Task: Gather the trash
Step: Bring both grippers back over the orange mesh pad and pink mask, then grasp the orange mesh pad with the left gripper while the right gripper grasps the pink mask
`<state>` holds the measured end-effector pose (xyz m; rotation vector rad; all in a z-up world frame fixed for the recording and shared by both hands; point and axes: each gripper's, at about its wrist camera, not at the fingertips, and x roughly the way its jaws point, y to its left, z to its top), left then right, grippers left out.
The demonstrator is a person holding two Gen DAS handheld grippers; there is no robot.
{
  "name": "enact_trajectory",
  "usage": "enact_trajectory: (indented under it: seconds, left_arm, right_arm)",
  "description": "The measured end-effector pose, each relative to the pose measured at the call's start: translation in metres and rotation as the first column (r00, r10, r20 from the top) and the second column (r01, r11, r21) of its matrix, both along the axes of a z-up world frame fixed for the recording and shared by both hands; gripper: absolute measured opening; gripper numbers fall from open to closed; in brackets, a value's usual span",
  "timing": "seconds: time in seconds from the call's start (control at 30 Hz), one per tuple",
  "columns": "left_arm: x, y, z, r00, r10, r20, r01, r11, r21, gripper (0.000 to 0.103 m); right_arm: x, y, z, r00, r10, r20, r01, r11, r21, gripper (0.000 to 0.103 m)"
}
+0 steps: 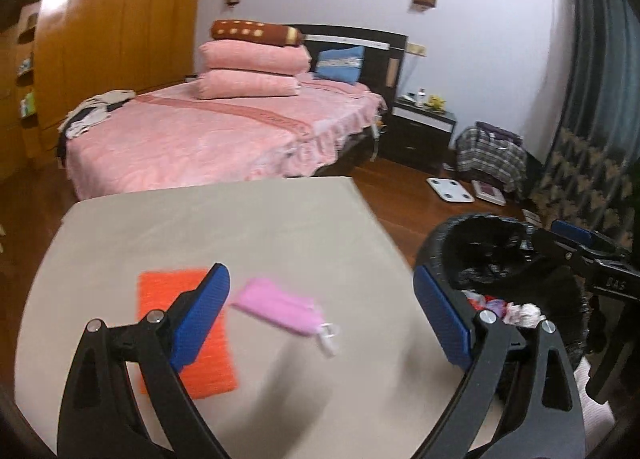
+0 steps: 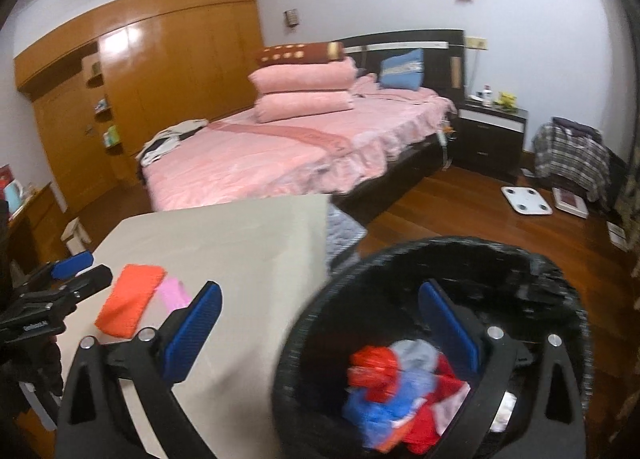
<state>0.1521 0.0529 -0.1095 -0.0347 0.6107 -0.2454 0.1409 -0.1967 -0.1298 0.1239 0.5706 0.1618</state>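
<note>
Trash (image 2: 394,387) is piled up in the black bin (image 2: 520,259) right beside the worktop (image 1: 240,219); an orange cloth (image 1: 160,291) and pink pouch (image 1: 276,305) lie on top. Left gripper (image 1: 322,317) and right gripper (image 2: 320,333): jaws wide open, holding nothing.

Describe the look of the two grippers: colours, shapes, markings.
Both match. The left gripper has black angular linkage arms with triangular cutouts, silver round pivot pins, and flat blue textured pads on its fingers. The right gripper has the same black frame, silver pins and blue pads. Small pale lettering sits on each black body, too blurred to read. No cables or sleeves show.
</note>
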Motion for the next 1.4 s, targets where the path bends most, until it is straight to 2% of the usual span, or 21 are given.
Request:
enact_trajectory:
  seconds: [0.3, 0.43, 0.7, 0.93, 1.0, 1.07, 1.13, 1.23, 1.3, 1.33, 1.4]
  left_arm:
    - [0.007, 0.066, -0.023, 0.988, 0.151, -0.042, -0.149, 0.988, 0.046, 0.09]
    - [0.013, 0.089, -0.036, 0.977, 0.2, -0.078, -0.197, 0.979, 0.051, 0.09]
    - [0.026, 0.108, -0.066, 0.959, 0.234, -0.16, -0.226, 0.972, 0.068, 0.09]
    - [0.038, 0.113, -0.091, 0.942, 0.238, -0.235, -0.231, 0.971, 0.056, 0.09]
    - [0.042, 0.114, -0.095, 0.936, 0.233, -0.264, -0.228, 0.972, 0.049, 0.083]
    - [0.046, 0.115, -0.099, 0.932, 0.225, -0.284, -0.224, 0.974, 0.034, 0.082]
    - [0.047, 0.114, -0.101, 0.931, 0.222, -0.288, -0.223, 0.974, 0.03, 0.081]
    - [0.05, 0.109, -0.101, 0.935, 0.205, -0.29, -0.207, 0.978, 0.024, 0.075]
    - [0.049, 0.106, -0.101, 0.939, 0.188, -0.288, -0.192, 0.981, 0.014, 0.063]
    - [0.05, 0.103, -0.1, 0.94, 0.182, -0.289, -0.188, 0.982, 0.008, 0.06]
    - [0.05, 0.102, -0.1, 0.942, 0.172, -0.289, -0.184, 0.983, -0.013, 0.047]
  right_arm:
    - [0.025, 0.064, -0.009, 0.992, 0.121, 0.029, -0.121, 0.993, -0.003, 0.097]
    - [0.04, 0.089, -0.022, 0.987, 0.158, 0.001, -0.158, 0.987, 0.009, 0.096]
    - [0.059, 0.122, -0.049, 0.98, 0.186, -0.069, -0.186, 0.983, 0.01, 0.09]
    - [0.065, 0.135, -0.065, 0.974, 0.203, -0.097, -0.206, 0.978, -0.023, 0.089]
    - [0.067, 0.135, -0.068, 0.974, 0.201, -0.107, -0.205, 0.979, -0.02, 0.089]
    - [0.068, 0.136, -0.071, 0.973, 0.203, -0.114, -0.207, 0.978, -0.022, 0.089]
    - [0.069, 0.138, -0.073, 0.971, 0.207, -0.12, -0.211, 0.977, -0.026, 0.089]
    - [0.071, 0.14, -0.077, 0.969, 0.21, -0.131, -0.215, 0.976, -0.025, 0.089]
    - [0.071, 0.142, -0.078, 0.968, 0.212, -0.134, -0.218, 0.976, -0.027, 0.089]
    - [0.072, 0.142, -0.079, 0.968, 0.213, -0.136, -0.219, 0.975, -0.028, 0.089]
    - [0.071, 0.143, -0.08, 0.967, 0.214, -0.139, -0.22, 0.975, -0.029, 0.089]
